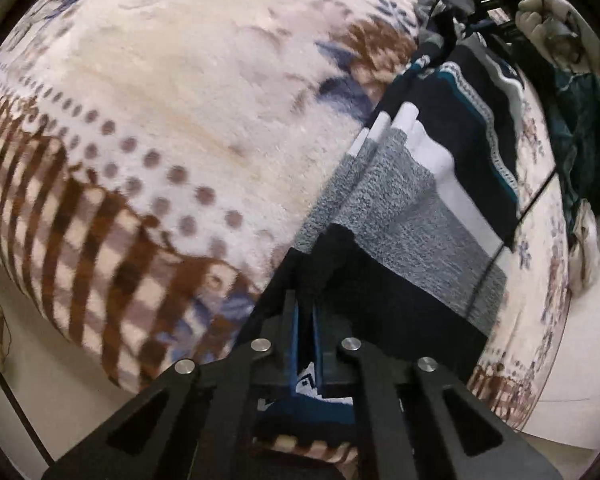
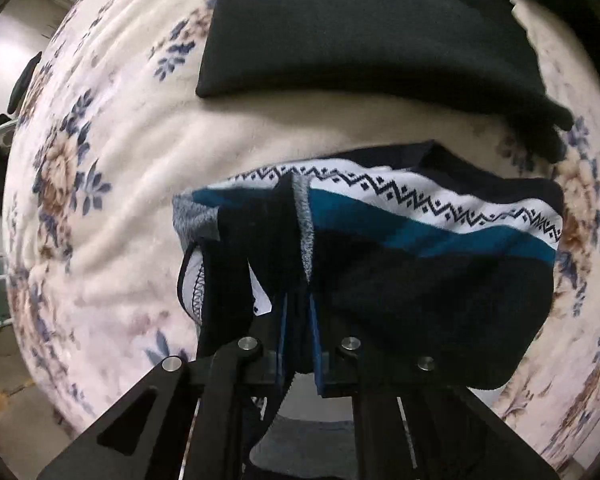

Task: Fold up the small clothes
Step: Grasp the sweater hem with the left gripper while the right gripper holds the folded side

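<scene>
Starting at the left of the left wrist view, we note the patterned blanket (image 1: 148,112) covering the work surface; its soft pile appears to serve as the folding bed. Nothing lies on this stretch of it.

Moving right, the left gripper (image 1: 305,320) is clamped on a dark edge of the striped garment (image 1: 404,208), with cloth pinched between the two blue-padded fingers (image 1: 292,336). From that grip the garment runs away in bands of grey, white, navy and teal toward the upper right, drawn fairly straight. We judge that it is held this way to keep the cloth taut between two points, so that a clean fold line can be made.

At the far upper right of the same view, the right gripper (image 1: 496,0) holds the opposite end of the garment, with a gloved hand (image 1: 540,12) behind it. A teal cloth (image 1: 584,128) lies bunched at the blanket's edge, apart from the work.

In the right wrist view, reading from the left, the blanket (image 2: 100,184) shows again. At centre the right gripper (image 2: 298,312) is closed on a gathered part of the garment (image 2: 420,240), which drapes over and around the fingers, its zigzag trim uppermost. Part of the cloth hangs below the fingers, so the garment appears lifted off the blanket at this end.

Beyond it, a black cloth (image 2: 360,28) lies flat on the blanket, well apart from the garment; we judge it to be set aside.

In our assessment a fold is under way, not complete.
</scene>
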Available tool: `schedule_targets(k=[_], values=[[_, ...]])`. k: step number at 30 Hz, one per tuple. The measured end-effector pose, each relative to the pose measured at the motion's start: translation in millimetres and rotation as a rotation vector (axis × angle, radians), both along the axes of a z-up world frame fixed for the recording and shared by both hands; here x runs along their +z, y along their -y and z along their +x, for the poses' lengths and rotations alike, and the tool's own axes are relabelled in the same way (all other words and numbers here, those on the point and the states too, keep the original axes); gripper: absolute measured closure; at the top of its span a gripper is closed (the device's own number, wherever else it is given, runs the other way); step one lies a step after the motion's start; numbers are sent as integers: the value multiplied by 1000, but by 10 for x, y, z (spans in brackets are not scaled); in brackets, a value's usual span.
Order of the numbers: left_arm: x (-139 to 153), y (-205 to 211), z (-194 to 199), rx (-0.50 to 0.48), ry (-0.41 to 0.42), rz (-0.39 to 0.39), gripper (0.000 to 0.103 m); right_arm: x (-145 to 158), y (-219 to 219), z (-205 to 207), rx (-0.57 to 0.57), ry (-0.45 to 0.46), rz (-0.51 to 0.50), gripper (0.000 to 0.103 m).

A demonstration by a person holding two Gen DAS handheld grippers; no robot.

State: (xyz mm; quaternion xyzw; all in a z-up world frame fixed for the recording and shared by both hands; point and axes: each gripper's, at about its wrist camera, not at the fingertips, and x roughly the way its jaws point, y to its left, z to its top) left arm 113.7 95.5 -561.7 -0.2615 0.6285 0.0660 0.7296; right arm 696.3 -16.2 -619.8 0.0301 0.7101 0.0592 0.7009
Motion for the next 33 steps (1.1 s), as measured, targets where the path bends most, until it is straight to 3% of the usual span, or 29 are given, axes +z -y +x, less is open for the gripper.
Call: schedule_targets(k=[4, 8, 12, 13, 14, 15, 16, 18, 19, 21, 25, 29, 33], values=[[91, -25, -12, 2, 14, 2, 99, 287, -136, -68, 47, 92, -1, 94], [0, -56, -10, 30, 0, -2, 99, 417, -371, -71, 86, 106, 9, 94], [-192, -186, 9, 66, -60, -51, 95, 280, -616, -24, 98, 76, -3, 94], [-225, -235, 11, 78, -74, -81, 94, 126, -698, -10, 117, 22, 5, 93], [-241, -298, 10, 94, -85, -131, 90, 29, -707, 24, 112, -23, 32, 89], [-194, -382, 5, 115, -92, -172, 74, -3, -702, 27, 101, -41, 57, 82], [-113, -449, 2, 126, -83, -178, 65, 21, -632, 42, 82, -59, 128, 69], [91, -587, 53, 148, -32, -211, 42, 214, -431, 21, 47, -40, 265, 51], [183, -644, 118, 158, -12, -218, 40, 382, -250, -24, 34, -9, 319, 48], [355, -733, 435, 158, 30, -243, 38, 641, 121, -123, -3, 57, 347, 47], [584, -645, 1508, 45, 163, -225, 38, 904, 1052, -407, -83, 168, 215, 46], [627, -350, 2892, -72, 275, -174, 38, 657, 1779, -554, -206, 123, 182, 46], [352, -148, 3974, -134, 263, -174, 38, 215, 2178, -622, -319, 72, 243, 46]])
